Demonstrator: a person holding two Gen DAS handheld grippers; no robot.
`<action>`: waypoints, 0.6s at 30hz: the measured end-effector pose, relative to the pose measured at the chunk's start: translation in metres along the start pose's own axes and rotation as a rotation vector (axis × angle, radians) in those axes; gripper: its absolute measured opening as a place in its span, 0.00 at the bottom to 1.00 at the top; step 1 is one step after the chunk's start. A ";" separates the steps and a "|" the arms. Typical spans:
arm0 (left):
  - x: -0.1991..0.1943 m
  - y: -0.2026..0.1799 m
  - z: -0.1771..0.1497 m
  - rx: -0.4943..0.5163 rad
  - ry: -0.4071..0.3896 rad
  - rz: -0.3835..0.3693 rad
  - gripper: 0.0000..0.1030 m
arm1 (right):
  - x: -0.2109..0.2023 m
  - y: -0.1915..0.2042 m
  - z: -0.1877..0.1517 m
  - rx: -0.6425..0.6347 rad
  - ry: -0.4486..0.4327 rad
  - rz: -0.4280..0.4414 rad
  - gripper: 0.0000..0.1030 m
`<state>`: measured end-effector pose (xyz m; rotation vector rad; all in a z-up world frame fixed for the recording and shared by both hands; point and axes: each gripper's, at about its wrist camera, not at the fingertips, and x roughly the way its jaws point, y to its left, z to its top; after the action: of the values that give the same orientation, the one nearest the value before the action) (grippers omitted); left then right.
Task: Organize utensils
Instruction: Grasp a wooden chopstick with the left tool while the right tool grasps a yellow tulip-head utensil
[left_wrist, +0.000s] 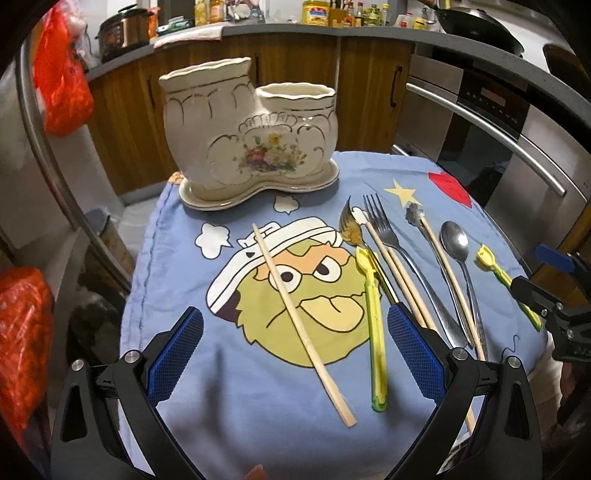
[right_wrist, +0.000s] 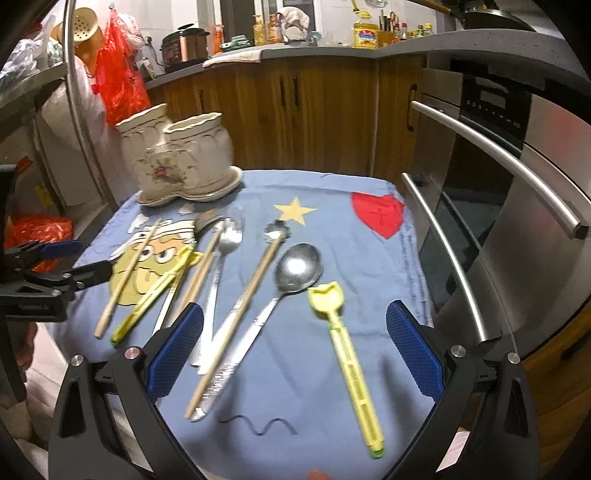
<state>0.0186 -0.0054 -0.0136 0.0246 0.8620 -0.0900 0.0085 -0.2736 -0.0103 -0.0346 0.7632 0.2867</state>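
A cream two-pot ceramic holder (left_wrist: 251, 136) (right_wrist: 177, 162) stands at the far left of the blue cartoon cloth (left_wrist: 177, 258) (right_wrist: 332, 192). My left gripper (left_wrist: 295, 312) is open low over the cloth, a wooden chopstick (left_wrist: 295, 310) and a yellow plastic utensil (left_wrist: 375, 325) lying between its fingers. Right of them lie a gold spoon (left_wrist: 349, 225), a fork (left_wrist: 384, 232), more chopsticks (left_wrist: 402, 288) and a steel spoon (left_wrist: 456, 240). My right gripper (right_wrist: 295, 314) is open above a yellow shovel-tipped utensil (right_wrist: 347, 350), beside the steel spoon (right_wrist: 297, 267) and a chopstick (right_wrist: 247, 295).
An oven with long steel handles (right_wrist: 498, 155) flanks the cloth's right edge. Wooden cabinets (left_wrist: 303, 92) and a cluttered counter (right_wrist: 332, 44) stand behind. Red plastic bags (left_wrist: 62, 85) hang at the left. Each gripper shows in the other's view, left gripper (right_wrist: 81, 260), right gripper (left_wrist: 535, 271).
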 end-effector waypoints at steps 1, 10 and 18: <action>0.001 0.000 0.000 0.001 0.002 0.004 0.96 | 0.001 -0.003 0.000 0.002 0.004 -0.001 0.95; 0.016 0.002 0.007 0.014 0.031 -0.008 0.93 | 0.013 -0.023 -0.005 -0.003 0.059 -0.008 0.79; 0.040 0.012 0.028 -0.007 0.072 -0.010 0.59 | 0.024 -0.022 -0.007 -0.061 0.105 0.003 0.50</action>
<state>0.0668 0.0018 -0.0257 0.0171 0.9343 -0.0961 0.0262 -0.2895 -0.0335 -0.1062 0.8587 0.3130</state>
